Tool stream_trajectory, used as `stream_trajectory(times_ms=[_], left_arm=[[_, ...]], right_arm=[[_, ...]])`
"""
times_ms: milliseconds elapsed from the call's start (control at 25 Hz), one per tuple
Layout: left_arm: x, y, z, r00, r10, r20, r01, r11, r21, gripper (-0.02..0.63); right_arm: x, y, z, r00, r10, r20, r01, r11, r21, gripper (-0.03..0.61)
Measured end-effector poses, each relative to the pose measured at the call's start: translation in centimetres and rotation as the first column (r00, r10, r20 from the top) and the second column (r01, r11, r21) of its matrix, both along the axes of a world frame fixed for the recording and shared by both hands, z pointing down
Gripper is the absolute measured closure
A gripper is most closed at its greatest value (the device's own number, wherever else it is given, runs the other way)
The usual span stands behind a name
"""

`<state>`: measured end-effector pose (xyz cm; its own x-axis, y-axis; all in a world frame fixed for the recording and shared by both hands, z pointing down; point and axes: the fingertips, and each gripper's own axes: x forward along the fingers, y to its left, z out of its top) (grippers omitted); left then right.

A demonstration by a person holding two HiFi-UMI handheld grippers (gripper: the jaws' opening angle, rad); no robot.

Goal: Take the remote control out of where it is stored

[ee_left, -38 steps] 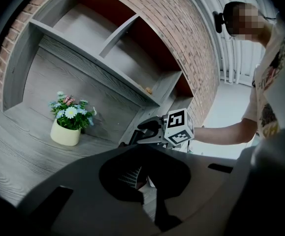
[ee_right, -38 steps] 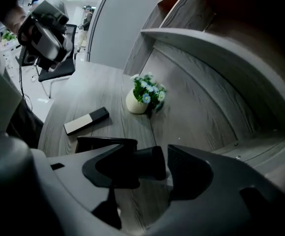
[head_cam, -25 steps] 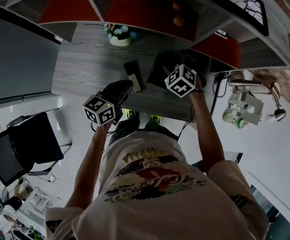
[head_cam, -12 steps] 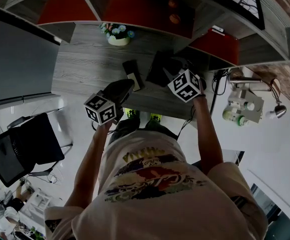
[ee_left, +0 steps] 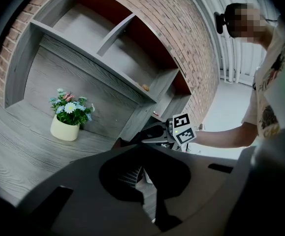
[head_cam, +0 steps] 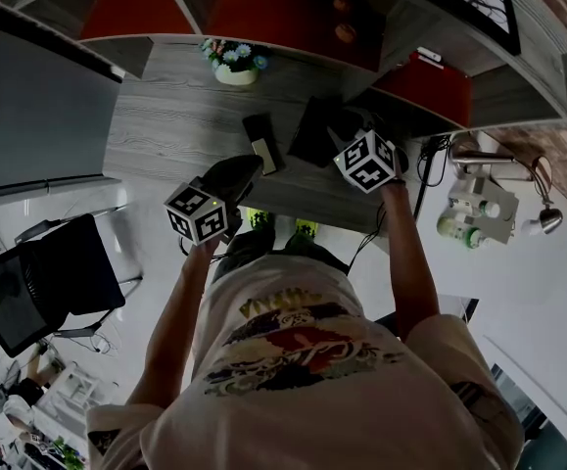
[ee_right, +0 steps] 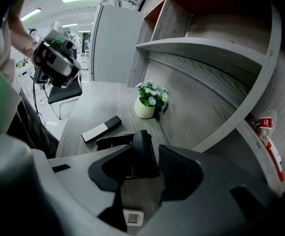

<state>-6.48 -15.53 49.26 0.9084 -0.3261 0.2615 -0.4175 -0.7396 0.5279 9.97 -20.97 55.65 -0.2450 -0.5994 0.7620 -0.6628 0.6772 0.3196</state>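
A black holder (head_cam: 314, 130) sits on the grey desk (head_cam: 165, 125) under the shelves. In the right gripper view a black rounded slab (ee_right: 142, 149) stands up from it; I cannot tell whether this is the remote. My right gripper (ee_right: 154, 154) straddles the slab. Its jaws have just been closing, and a thin strip of desk still shows at the right pad. A slim black and beige bar (head_cam: 262, 142) lies flat left of the holder. My left gripper (head_cam: 236, 171) hovers at the desk's front edge, narrowly open with nothing between its jaws.
A cream pot of flowers (head_cam: 234, 71) stands at the back of the desk. Open shelves with red backs (head_cam: 293, 23) hang above it, and a red item (ee_right: 266, 132) lies on one. A small white device (ee_right: 132, 216) lies on the desk. A black chair (head_cam: 38, 282) stands at left.
The right gripper's marker cube has tilted and shifted slightly right over the black holder. The left gripper has stayed where it was.
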Motion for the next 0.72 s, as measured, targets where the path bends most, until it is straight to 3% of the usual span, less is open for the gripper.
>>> stream_trajectory(times_ms=[720], left_arm=[[-1.3, 0.9, 0.3, 0.999, -0.024, 0.046, 0.024, 1.000, -0.010, 0.609]], right_arm=[[-0.7, -0.9, 3.0, 0.992, 0.026, 0.120, -0.023, 0.999, -0.027, 0.430]])
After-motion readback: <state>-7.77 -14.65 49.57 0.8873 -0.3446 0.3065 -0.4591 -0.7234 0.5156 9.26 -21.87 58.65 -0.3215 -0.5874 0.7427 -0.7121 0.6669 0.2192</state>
